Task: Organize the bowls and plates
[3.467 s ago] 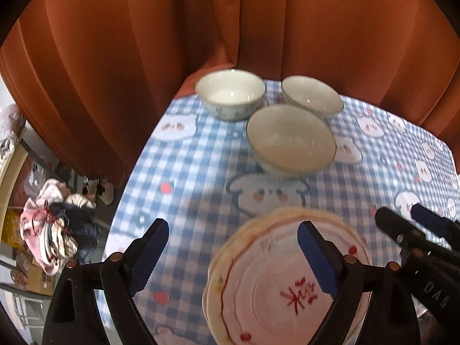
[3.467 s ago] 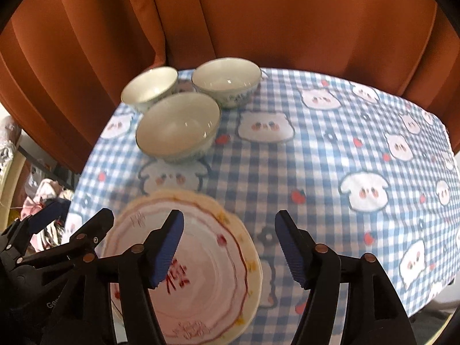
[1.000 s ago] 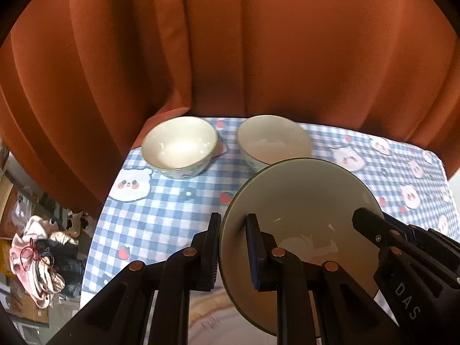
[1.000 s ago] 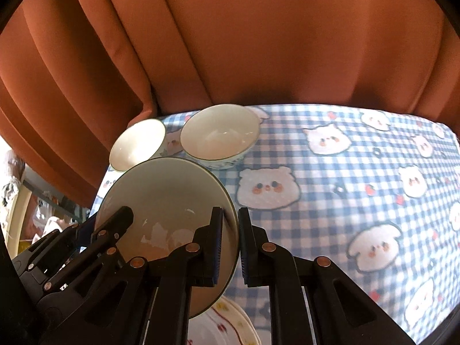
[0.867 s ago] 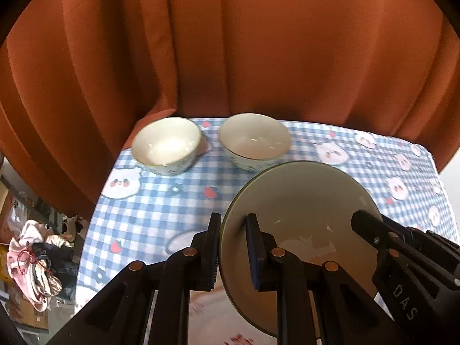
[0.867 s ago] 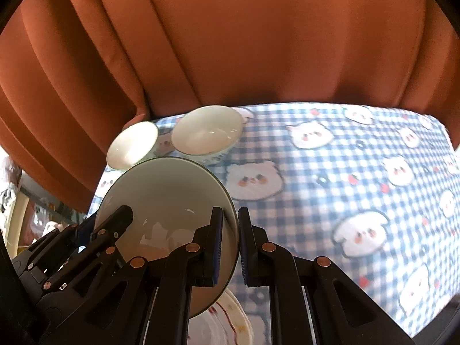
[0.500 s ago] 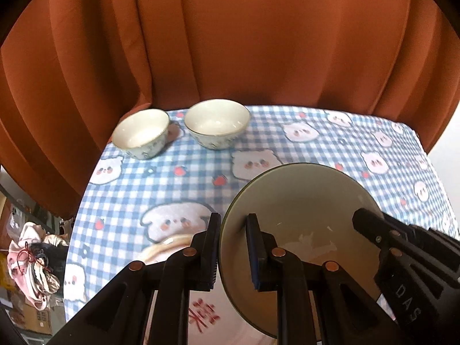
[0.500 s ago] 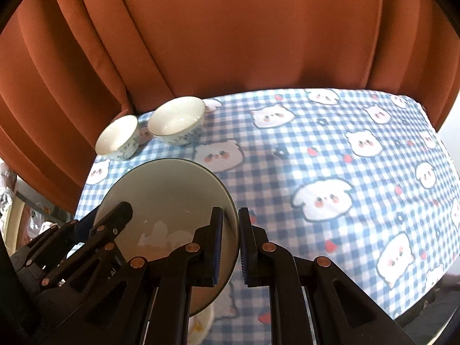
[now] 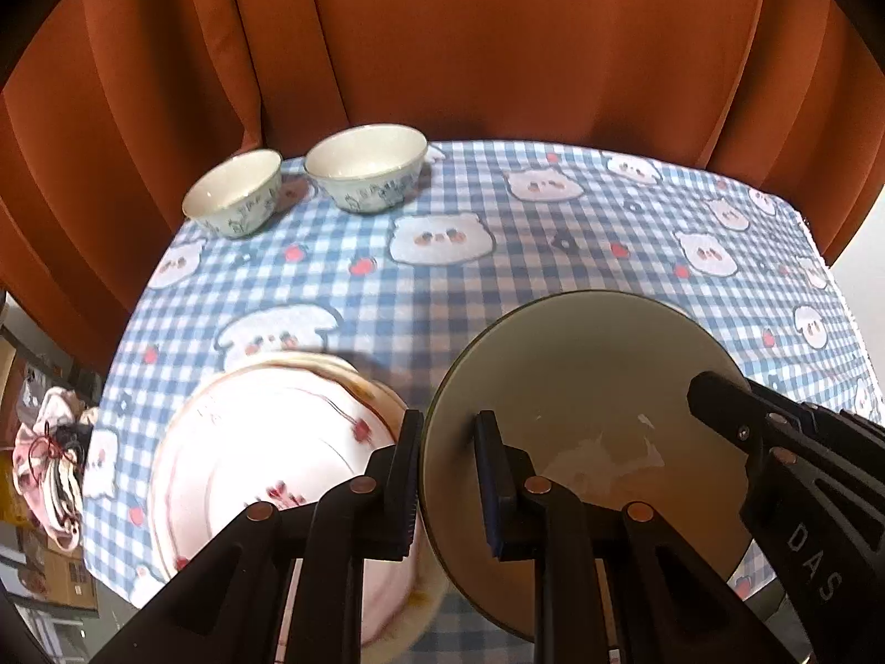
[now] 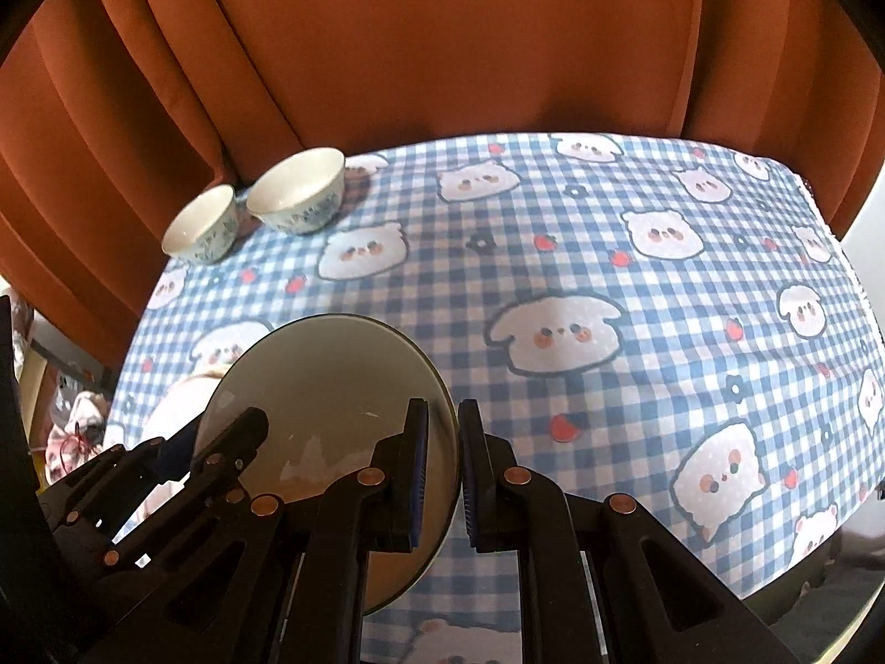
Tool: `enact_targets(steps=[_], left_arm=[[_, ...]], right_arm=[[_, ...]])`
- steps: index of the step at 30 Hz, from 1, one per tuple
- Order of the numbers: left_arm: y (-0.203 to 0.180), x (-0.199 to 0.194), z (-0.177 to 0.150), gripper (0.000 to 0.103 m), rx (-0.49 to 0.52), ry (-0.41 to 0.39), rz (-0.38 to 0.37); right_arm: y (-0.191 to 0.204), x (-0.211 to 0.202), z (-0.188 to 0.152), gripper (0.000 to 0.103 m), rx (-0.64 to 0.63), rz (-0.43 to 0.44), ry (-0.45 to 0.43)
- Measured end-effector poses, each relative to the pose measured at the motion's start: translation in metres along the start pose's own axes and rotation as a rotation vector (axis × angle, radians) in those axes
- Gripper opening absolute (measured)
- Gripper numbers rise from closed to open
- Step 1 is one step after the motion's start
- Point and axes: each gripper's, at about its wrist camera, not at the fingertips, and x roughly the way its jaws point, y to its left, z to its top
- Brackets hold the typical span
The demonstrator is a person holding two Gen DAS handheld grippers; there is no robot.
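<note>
Both grippers hold one large cream bowl (image 9: 586,382) above the table. My left gripper (image 9: 448,431) is shut on its left rim, and my right gripper (image 10: 442,426) is shut on the right rim of the same large bowl (image 10: 326,382). A stack of pink-patterned plates (image 9: 265,442) lies on the cloth just left of the held bowl, and in the right wrist view the bowl and the left gripper mostly hide it. Two small floral bowls (image 9: 232,199) (image 9: 365,166) sit side by side at the far left corner, seen again as small bowls (image 10: 202,229) (image 10: 298,196).
The table carries a blue checked cloth (image 10: 581,276) with cartoon animals. An orange curtain (image 9: 498,55) hangs close behind it. Past the table's left edge, a pink bundle (image 9: 50,459) and boxes lie on the floor.
Both grippers have carried the large bowl to the right, away from the two small bowls, which now look smaller and further left. The plate stack has come into view beside the bowl.
</note>
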Motion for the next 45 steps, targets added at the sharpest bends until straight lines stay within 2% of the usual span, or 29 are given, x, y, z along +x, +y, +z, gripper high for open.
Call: enact_targets(steps=[16,24,28,30,34,36,37,38,39,40,41,45], left_arm=[[-0.043,0.036,-0.035,0.016,-0.019,0.103,0.058],[-0.048,0.031,-0.038,0.017,-0.019,0.081,0.069],[-0.050,0.032,-0.038,0.023,-0.012,0.082,0.069],[-0.051,0.032,-0.039,0.032,-0.006,0.085,0.066],[-0.054,0.029,-0.041,0.043,0.020,0.087,0.048],[-0.054,0.027,-0.040,0.058,0.028,0.084,0.043],[-0.053,0.025,-0.040,0.060,0.032,0.076,0.044],[-0.053,0.024,-0.039,0.063,0.035,0.070,0.043],[-0.051,0.021,-0.038,0.067,0.037,0.060,0.038],[-0.049,0.019,-0.036,0.068,0.036,0.052,0.032],[-0.048,0.017,-0.036,0.071,0.035,0.046,0.026],[-0.036,0.008,-0.029,0.079,0.035,0.021,-0.019]], right_arm=[[-0.050,0.038,-0.030,0.014,-0.033,0.023,0.116],[-0.058,0.045,-0.033,0.014,-0.031,0.040,0.130],[-0.060,0.044,-0.035,0.014,-0.038,0.045,0.125],[-0.059,0.045,-0.034,0.014,-0.043,0.039,0.125],[-0.058,0.046,-0.034,0.014,-0.042,0.026,0.131],[-0.058,0.046,-0.034,0.015,-0.039,0.023,0.131],[-0.057,0.045,-0.034,0.021,-0.037,0.023,0.132],[-0.058,0.044,-0.034,0.036,-0.036,0.027,0.130],[-0.057,0.042,-0.034,0.046,-0.033,0.027,0.119],[-0.056,0.038,-0.034,0.065,-0.028,0.020,0.104],[-0.055,0.033,-0.034,0.070,-0.022,0.010,0.080],[-0.044,0.016,-0.030,0.070,-0.027,-0.020,0.030]])
